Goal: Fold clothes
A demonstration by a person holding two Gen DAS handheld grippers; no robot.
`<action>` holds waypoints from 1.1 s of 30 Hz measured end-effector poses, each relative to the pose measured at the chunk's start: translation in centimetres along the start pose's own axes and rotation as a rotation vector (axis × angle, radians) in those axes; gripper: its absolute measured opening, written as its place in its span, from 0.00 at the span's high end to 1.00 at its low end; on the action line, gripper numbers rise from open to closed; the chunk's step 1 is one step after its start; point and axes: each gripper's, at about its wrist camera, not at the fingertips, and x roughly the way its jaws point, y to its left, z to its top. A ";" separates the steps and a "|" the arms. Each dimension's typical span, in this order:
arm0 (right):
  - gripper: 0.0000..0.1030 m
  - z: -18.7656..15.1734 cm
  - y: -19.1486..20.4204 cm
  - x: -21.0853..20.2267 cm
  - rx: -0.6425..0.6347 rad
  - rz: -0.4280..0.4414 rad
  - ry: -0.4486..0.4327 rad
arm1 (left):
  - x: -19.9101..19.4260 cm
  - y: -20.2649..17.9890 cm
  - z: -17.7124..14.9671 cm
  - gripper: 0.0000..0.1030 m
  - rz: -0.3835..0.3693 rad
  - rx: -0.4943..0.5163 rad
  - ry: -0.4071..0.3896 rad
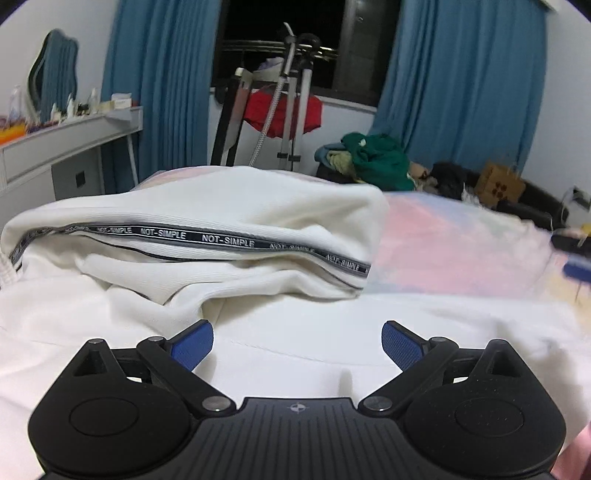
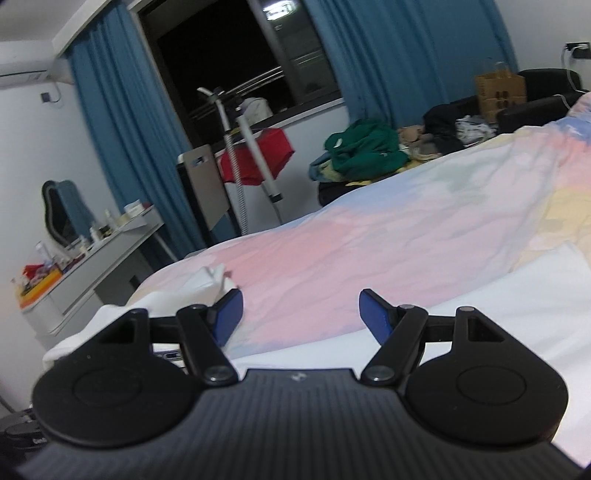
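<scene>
- left gripper (image 1: 297, 345): jaws spread wide, nothing between the blue pads (image 1: 194, 345). Hangs over flat white cloth, no visible contact.
- right gripper (image 2: 301, 317): jaws also spread wide, nothing gripped. View is tilted; gap between the fingers looks onto bare pastel bedspread (image 2: 369, 236).
- white garment (image 1: 207, 221): lies on the bed right in front of the left gripper. Lower layer spreads flat under and past the fingers. Just beyond, a thick folded-over part sits on top, with a dark tape band (image 1: 229, 240) reading "NOT-SIMPLE" running along its edge.
- In the right wrist view the same white cloth shows at lower left beside the left-hand finger, crumpled, and as a flat white sheet-like area at lower right (image 2: 517, 306). Can't tell if the lower-right part is garment or bedding.
- Right edge of the left wrist view: blurred dark and blue shape (image 1: 574, 258) over the bedspread, too smeared to identify.
- Beyond the bed: pile of clothes, green one on top (image 1: 380, 158), next to dark items and a brown paper bag (image 1: 498, 182).
- Garment steamer stand (image 1: 291, 99) with a red item (image 1: 282, 114) hanging on it, in front of the dark window (image 1: 288, 33).
- Blue curtains (image 1: 159, 81) either side of the window.
- Left wall: grey dresser (image 1: 55, 147) with bottles and clutter, mirror (image 1: 55, 74) above it.
</scene>
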 end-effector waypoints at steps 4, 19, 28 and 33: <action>0.29 -0.6 1.2 0.7 -0.032 0.026 0.017 | -1.2 -0.3 0.3 0.04 0.005 0.027 -0.027; 0.38 -2.5 0.6 5.9 0.166 0.096 0.178 | -1.6 0.3 0.4 0.04 0.046 -0.066 -0.029; 0.52 -5.3 4.1 20.1 0.293 0.147 0.314 | 1.7 3.0 0.6 0.04 0.021 -0.002 -0.055; 0.53 -5.7 6.7 26.2 0.285 0.141 0.326 | 3.3 5.4 1.1 0.04 -0.047 -0.153 -0.040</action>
